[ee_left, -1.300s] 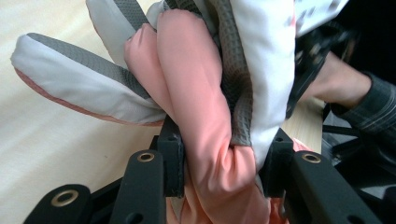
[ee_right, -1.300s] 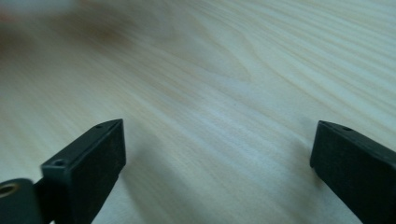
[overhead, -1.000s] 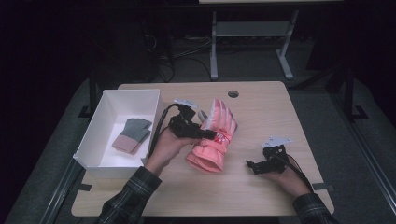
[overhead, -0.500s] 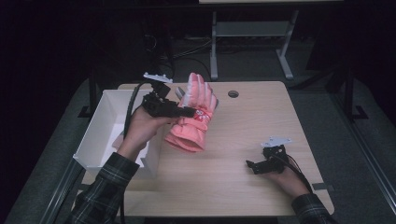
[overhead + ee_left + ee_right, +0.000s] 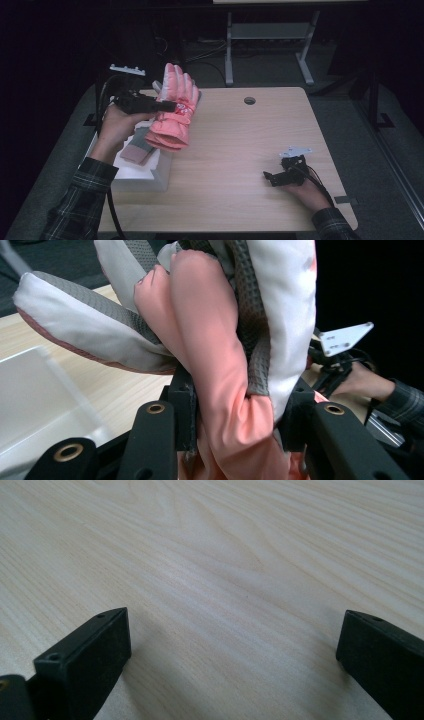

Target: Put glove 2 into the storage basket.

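The left gripper (image 5: 167, 106) clamps a pink glove (image 5: 174, 112) and holds it in the air at the edge of the white box (image 5: 150, 172), where a first glove (image 5: 137, 148) already lies; the drop is left; the right gripper (image 5: 270, 176) rests open on the table (image 5: 240, 145).

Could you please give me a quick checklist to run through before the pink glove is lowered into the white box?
1. Left gripper clamped on pink glove: ok.
2. Glove lifted off the table: ok.
3. Glove above white box: not ok, it hangs over the box's right edge.
4. Room in box beside the folded item: cannot tell.
5. Right gripper open, resting on the table away from the box: ok.
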Demonstrator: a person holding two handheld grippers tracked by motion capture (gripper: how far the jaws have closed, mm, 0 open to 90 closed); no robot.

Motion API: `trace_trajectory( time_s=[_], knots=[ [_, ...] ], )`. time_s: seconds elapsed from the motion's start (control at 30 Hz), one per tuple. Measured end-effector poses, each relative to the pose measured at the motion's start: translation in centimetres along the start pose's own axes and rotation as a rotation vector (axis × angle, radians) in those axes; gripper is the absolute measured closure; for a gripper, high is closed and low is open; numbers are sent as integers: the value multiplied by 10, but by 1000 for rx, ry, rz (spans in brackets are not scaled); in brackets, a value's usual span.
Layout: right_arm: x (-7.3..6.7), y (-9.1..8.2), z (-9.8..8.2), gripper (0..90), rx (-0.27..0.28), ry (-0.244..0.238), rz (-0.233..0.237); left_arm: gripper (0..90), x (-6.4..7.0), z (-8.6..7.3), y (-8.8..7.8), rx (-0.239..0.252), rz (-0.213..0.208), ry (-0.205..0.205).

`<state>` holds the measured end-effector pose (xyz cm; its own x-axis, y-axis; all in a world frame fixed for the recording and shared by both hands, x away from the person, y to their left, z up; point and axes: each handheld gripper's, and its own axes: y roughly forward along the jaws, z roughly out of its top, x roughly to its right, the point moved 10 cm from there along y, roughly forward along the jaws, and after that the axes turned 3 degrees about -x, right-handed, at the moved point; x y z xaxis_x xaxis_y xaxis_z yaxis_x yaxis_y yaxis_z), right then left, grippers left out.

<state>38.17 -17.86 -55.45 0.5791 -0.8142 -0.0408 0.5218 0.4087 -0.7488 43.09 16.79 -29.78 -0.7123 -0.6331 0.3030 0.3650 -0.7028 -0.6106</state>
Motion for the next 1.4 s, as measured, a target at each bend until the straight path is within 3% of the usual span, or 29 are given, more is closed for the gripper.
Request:
trace_trajectory(
  time_s=[0.23,0.33,0.63,0.97,1.4],
  knots=[
    [0,0,1,5,3,9,-5,602,-28,-13,-17,2,36,-37],
    [0,0,1,5,4,12,-5,601,-45,-23,-25,-8,63,-55],
    [1,1,1,5,4,13,-8,601,-84,-52,-29,-33,116,-117],
    [1,0,1,5,2,13,-9,598,-113,-86,-8,-85,122,-165],
    [1,0,1,6,4,14,-10,593,-124,-114,28,-177,130,-173]
  ],
)
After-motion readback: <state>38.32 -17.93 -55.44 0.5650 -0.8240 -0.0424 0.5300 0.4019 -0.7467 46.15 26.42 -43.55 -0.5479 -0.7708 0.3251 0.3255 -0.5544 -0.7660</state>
